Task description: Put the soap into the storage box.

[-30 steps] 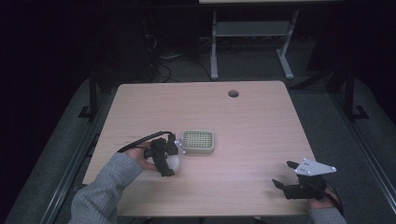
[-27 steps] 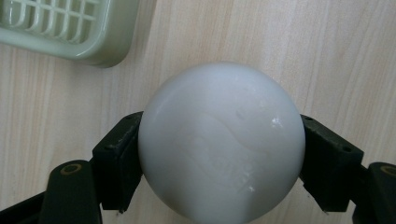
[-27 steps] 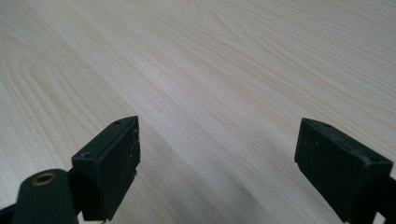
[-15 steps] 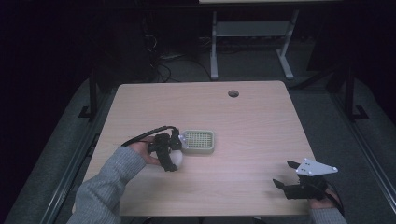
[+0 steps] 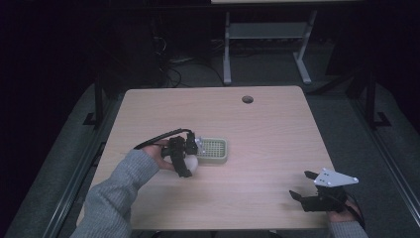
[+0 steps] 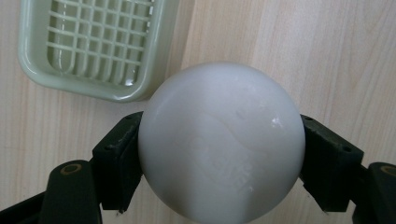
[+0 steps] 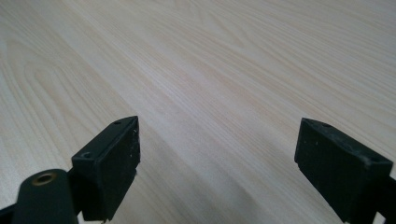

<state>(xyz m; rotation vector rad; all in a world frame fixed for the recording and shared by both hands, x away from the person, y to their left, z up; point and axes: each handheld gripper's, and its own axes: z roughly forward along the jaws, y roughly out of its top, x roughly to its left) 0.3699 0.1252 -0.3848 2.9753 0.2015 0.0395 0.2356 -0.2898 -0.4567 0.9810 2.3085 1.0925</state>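
Observation:
A round white soap bar (image 6: 222,144) is clamped between the two black jaws of my left gripper (image 6: 219,158), just above the wooden table (image 5: 267,129). Close beside it lies a pale green soap dish (image 6: 93,46) with a grid insert, nothing in it. In the high view the left gripper (image 5: 188,161) holds the white soap (image 5: 191,163) at the near-left corner of the green dish (image 5: 214,150). My right gripper (image 5: 303,184) hovers open near the table's front right, and its jaws stand wide apart over bare wood in the right gripper view (image 7: 217,168).
A dark round hole (image 5: 247,99) sits near the table's far edge. A metal stand (image 5: 267,34) and cables lie on the dark floor beyond the table. A grey sleeve (image 5: 116,193) comes in from the bottom left.
My left gripper has carried the white soap rightward and forward, from left of the dish to its near-left corner. The right gripper has barely moved.

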